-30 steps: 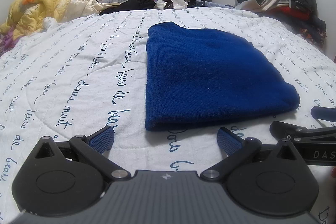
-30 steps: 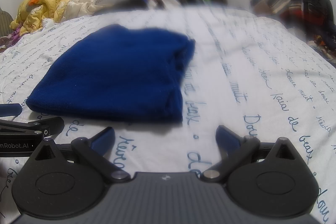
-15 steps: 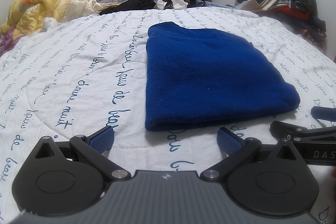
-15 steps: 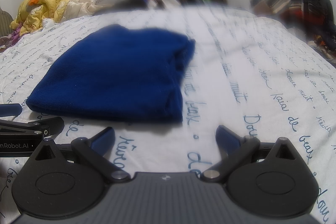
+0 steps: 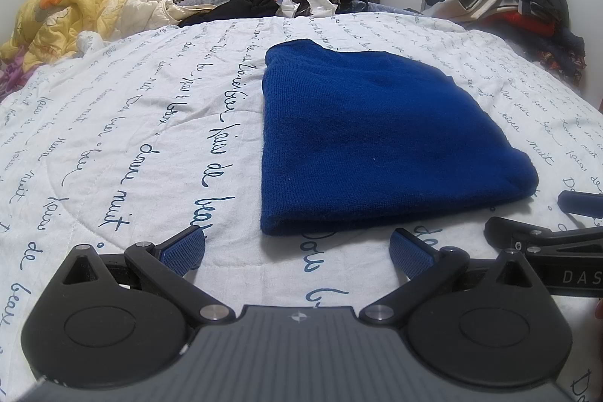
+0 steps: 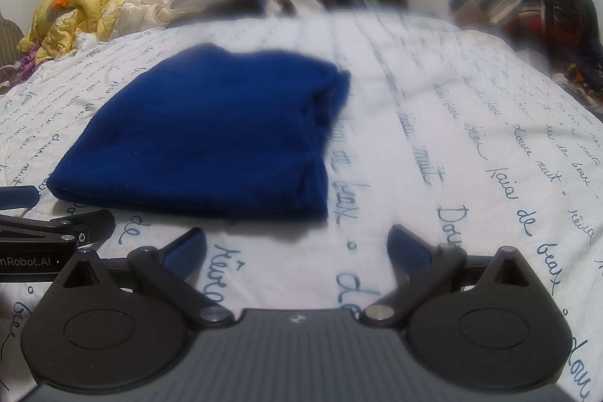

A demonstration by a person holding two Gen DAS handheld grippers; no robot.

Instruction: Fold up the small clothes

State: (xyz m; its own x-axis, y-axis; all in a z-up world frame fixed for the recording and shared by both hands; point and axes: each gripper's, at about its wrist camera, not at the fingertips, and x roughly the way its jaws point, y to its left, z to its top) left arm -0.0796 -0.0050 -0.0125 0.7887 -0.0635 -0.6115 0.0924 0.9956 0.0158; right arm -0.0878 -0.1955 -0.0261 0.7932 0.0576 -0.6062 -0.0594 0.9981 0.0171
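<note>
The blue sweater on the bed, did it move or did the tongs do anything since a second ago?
Nothing visibly changed. The folded blue sweater lies in the same spot on the bed cover, and the left tongs and right tongs stay open just short of it, holding nothing.

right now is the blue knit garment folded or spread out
Folded. The blue knit garment lies as a compact rectangle on the bedspread, with stacked layers showing along its right edge in the right wrist view.

Before me, a bed (image 5: pixel 113 145) under white quilted cover with blue handwriting bears a folded royal-blue knit garment (image 5: pixel 369 138); a crumpled yellow quilt (image 5: pixel 68 14) lies far-left.
</note>
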